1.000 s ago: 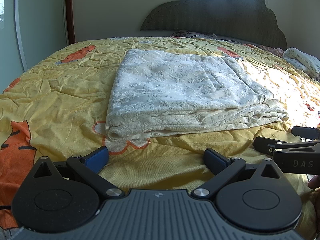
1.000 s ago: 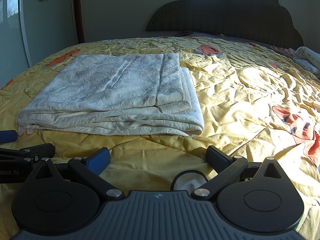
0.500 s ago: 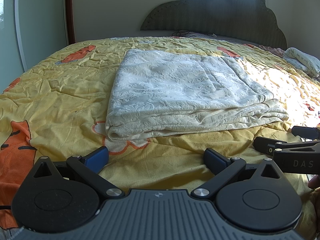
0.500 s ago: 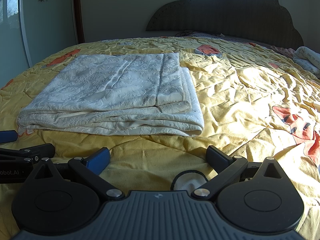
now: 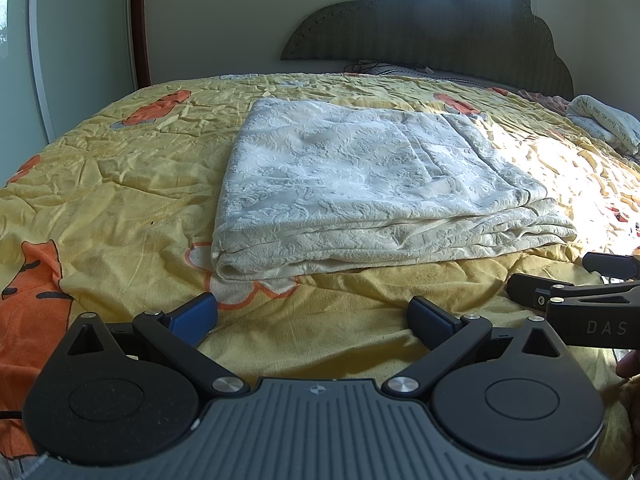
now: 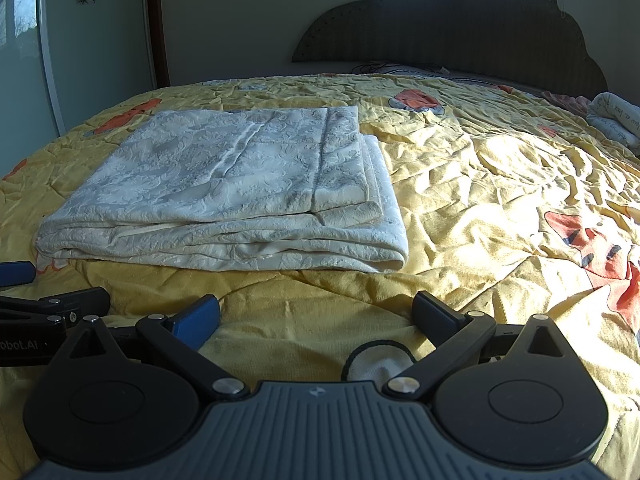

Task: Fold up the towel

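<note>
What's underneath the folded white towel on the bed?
The folded white textured towel lies on the yellow cartoon-print bedspread. Its stacked layers hide anything between or beneath them.

We see a cream-white folded towel (image 5: 360,184) with an embossed floral relief, lying on a crumpled yellow quilted bedspread (image 5: 120,184) printed with orange cartoon figures and white flower shapes. Behind the towel rises a dark grey scalloped headboard (image 5: 440,28). Right of the towel sits a white rolled cloth (image 5: 604,124) with dark script. Our black gripper fingers carry blue pads (image 5: 194,314).
</note>
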The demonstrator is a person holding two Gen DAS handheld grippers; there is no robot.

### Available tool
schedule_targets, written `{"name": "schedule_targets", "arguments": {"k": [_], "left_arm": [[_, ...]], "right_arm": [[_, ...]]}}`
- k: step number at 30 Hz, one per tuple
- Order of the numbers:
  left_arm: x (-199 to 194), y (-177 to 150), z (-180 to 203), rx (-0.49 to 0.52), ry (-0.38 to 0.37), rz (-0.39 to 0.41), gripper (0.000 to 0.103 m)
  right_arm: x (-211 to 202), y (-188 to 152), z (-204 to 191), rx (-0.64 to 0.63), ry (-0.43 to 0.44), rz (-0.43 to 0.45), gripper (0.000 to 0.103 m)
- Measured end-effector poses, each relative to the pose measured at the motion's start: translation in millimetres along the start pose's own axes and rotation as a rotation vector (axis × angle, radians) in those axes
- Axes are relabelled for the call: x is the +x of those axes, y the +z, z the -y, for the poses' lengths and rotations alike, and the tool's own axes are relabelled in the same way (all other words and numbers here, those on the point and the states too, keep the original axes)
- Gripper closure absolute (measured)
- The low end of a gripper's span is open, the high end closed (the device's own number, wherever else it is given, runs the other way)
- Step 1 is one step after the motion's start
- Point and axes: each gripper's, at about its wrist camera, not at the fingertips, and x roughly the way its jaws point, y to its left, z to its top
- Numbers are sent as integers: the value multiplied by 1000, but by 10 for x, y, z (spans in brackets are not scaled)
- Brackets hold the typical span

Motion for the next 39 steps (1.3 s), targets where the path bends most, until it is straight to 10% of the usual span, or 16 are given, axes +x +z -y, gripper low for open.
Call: {"name": "schedule_targets", "arguments": {"k": [39], "left_arm": [[13,66,48,-10,19,-51,0]], "right_arm": [[-5,1,1,1,0,0,0]]}}
